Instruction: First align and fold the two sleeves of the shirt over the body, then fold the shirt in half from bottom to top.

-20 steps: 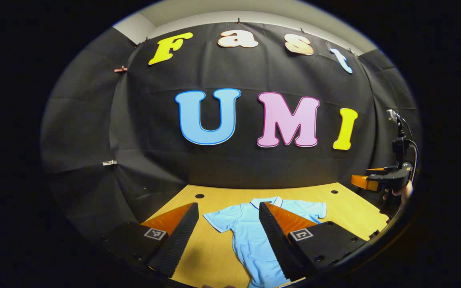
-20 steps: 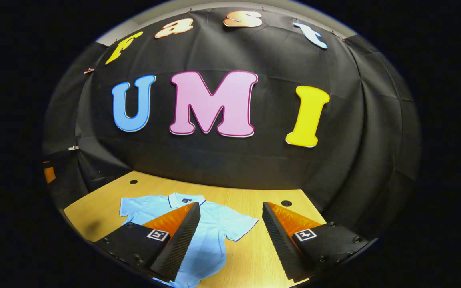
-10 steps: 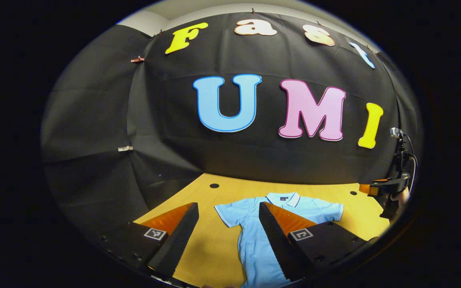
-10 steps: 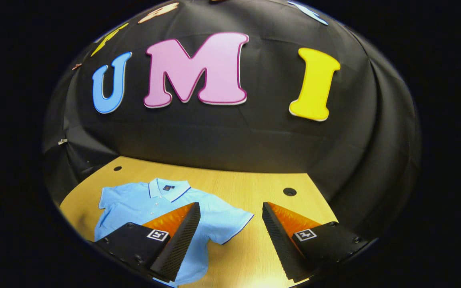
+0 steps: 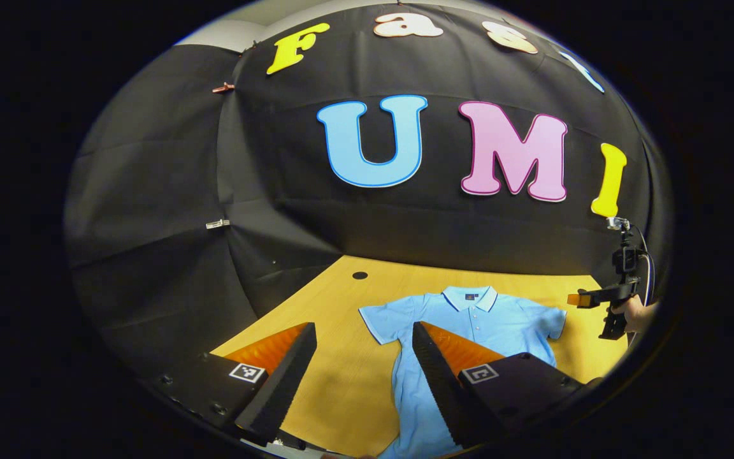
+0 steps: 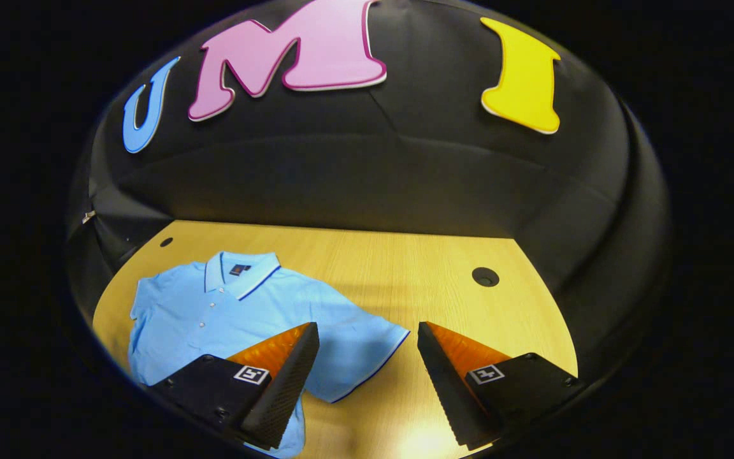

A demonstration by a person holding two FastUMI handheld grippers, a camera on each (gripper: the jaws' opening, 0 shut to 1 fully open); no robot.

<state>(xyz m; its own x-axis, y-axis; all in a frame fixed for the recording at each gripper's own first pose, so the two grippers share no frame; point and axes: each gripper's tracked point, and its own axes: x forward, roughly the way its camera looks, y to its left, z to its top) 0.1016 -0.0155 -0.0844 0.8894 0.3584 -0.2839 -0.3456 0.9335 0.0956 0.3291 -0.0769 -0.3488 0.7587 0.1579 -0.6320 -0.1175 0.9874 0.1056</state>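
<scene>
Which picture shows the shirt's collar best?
The right gripper view: the collar is bigger there, with its stripe and buttons clear. The left gripper view shows the same collar smaller and farther off, beyond the left claw.

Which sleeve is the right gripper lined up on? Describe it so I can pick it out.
On the wooden table lies a light blue polo shirt, spread flat, collar toward the black wall. The sleeve in question sticks out toward the bare side of the table with the round hole. Its dark-trimmed cuff sits just ahead of the open right gripper, partly between the fingers.
</scene>
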